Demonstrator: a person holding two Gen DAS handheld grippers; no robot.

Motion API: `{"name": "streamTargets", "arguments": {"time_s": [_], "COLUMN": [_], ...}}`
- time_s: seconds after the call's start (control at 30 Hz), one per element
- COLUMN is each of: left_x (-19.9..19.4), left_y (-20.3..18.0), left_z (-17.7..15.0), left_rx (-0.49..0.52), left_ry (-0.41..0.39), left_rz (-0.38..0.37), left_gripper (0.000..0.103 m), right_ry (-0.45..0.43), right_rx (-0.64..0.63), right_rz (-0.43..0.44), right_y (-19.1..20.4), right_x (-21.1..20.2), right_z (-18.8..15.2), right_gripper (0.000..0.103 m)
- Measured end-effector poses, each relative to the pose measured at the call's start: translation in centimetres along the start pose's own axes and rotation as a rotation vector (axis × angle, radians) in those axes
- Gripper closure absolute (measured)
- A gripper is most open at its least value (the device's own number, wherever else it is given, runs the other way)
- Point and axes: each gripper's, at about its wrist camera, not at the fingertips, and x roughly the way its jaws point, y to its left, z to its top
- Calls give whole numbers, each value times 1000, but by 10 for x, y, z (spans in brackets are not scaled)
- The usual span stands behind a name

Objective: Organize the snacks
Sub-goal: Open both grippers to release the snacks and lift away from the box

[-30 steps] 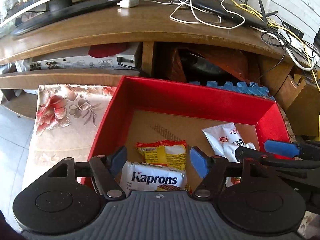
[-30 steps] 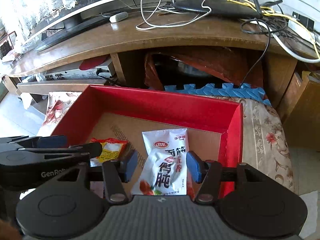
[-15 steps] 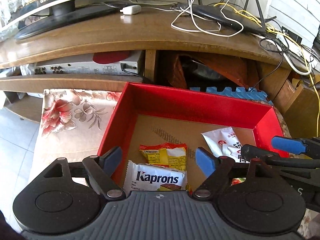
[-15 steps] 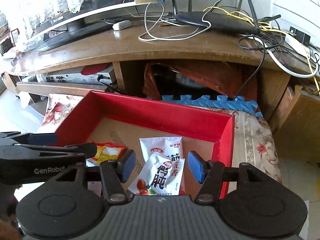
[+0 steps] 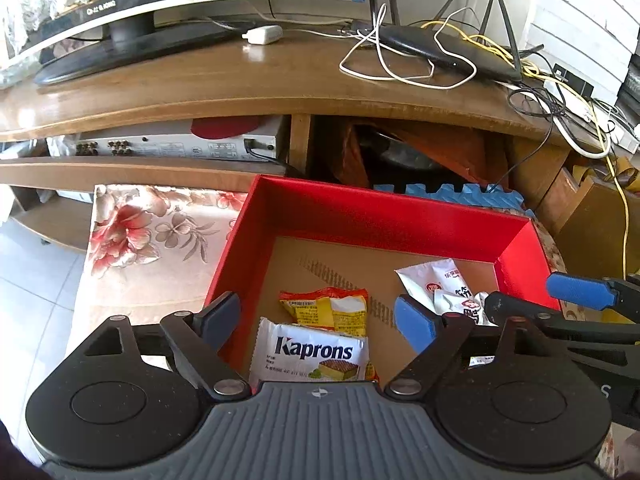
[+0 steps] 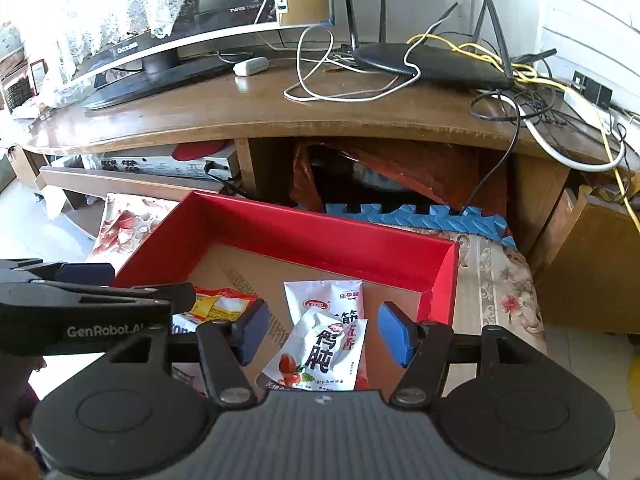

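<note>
A red box (image 5: 376, 216) with a cardboard floor holds the snacks. In the left wrist view a white Kaprons packet (image 5: 312, 354) lies at the near edge, with a yellow and orange packet (image 5: 328, 306) behind it. Two white packets with red print (image 6: 320, 344) lie to the right and show in the left wrist view too (image 5: 436, 284). My left gripper (image 5: 316, 320) is open and empty above the Kaprons packet. My right gripper (image 6: 320, 332) is open and empty above the white packets. The red box also shows in the right wrist view (image 6: 320, 232).
The box sits on a floral cloth (image 5: 152, 240) in front of a wooden TV stand (image 5: 240, 84). On the stand are a monitor (image 6: 160, 36), a router (image 6: 432, 64) and tangled cables. Blue foam mat (image 6: 420, 218) lies behind the box.
Both grippers have risen and pulled back from the box, so more of the TV stand and monitor is in view. The packets stay where they were.
</note>
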Motion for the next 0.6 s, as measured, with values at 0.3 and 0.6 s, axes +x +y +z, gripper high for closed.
{"name": "streamTargets", "arguments": {"time_s": [0.3,0.6], "left_x": [-18,-27], "left_y": [1,2], "left_z": [-7,-16], "left_rx": [14,31], "left_ry": [-21,-24], "left_rz": [4,10], "left_gripper": [14,14], "right_ry": [-27,-30], "right_rx": [-37,-68], "right_rz": [-2,-12], "right_y": [8,15], "right_x": [-17,-28], "right_z": [-5,-12], "right_gripper": [51,51]}}
